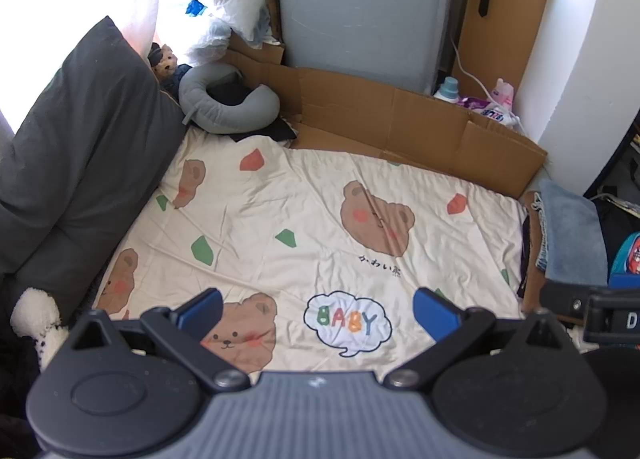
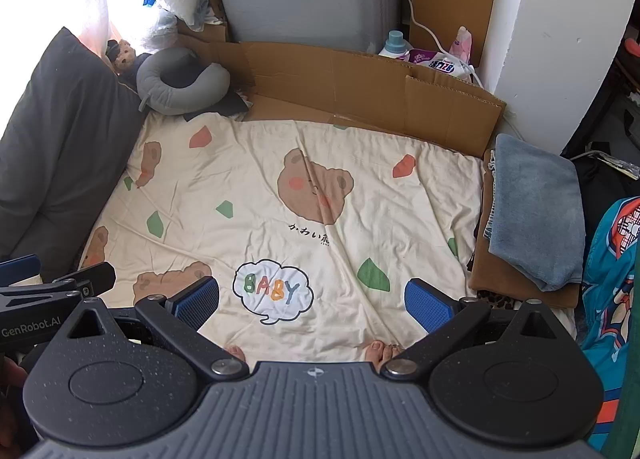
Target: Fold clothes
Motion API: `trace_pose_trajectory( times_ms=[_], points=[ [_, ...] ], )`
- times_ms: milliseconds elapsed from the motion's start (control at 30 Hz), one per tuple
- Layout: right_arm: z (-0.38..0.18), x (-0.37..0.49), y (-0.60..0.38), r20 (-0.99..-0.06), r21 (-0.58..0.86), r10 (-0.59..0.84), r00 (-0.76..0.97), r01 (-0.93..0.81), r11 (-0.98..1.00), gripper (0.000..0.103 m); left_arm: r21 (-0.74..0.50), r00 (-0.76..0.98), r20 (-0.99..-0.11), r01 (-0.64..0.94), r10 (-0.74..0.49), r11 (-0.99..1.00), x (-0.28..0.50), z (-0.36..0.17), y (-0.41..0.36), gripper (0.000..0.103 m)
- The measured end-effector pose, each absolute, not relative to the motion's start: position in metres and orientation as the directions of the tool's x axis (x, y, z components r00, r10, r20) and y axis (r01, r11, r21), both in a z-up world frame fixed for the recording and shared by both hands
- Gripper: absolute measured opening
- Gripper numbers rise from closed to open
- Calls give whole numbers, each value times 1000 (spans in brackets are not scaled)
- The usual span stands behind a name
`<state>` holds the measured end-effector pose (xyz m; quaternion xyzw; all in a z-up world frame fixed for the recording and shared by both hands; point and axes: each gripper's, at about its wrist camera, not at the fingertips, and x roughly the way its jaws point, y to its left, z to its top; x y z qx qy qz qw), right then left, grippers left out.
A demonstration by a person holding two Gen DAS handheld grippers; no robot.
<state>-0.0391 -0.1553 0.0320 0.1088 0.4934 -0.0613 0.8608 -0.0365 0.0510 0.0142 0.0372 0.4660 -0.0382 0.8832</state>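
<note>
Cream bedding (image 2: 280, 163) printed with bear faces, green and red patches and one "BABY" bubble (image 2: 274, 291) covers the bed, with a cardboard wall (image 2: 360, 79) along its far edge. One stack of folded clothes (image 2: 528, 219) sits at the right edge: a grey-blue piece on top, a brown one beneath, and a patterned layer at the bottom that is mostly hidden. One dark pillow (image 1: 80, 139) lines the left edge; one grey neck pillow (image 1: 224, 103) lies in the far left corner beside a small teddy (image 1: 166, 63), partly hidden. Both grippers hover above the bedding, empty: left gripper (image 1: 318, 311) jaws apart, right gripper (image 2: 312, 301) jaws apart. Toes (image 2: 380, 351) of two feet peek at the near edge, cut off. A teal garment (image 2: 612, 279) at far right is cropped.
</note>
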Motion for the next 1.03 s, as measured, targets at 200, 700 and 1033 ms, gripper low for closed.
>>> trace_pose_trajectory(
  times_ms=[200, 700, 1033],
  points=[
    [32, -39, -153, -864, 126, 0, 504, 217, 968, 102, 29, 563, -826, 104, -34, 994, -36, 14, 52, 102],
    [31, -40, -155, -863, 135, 9, 505, 213, 968, 102, 47, 567, -823, 105, -21, 993, -38, 13, 50, 98],
    [31, -37, -154, -866, 135, 12, 501, 211, 968, 102, 51, 557, -830, 110, -19, 993, -34, 13, 50, 98]
  ],
)
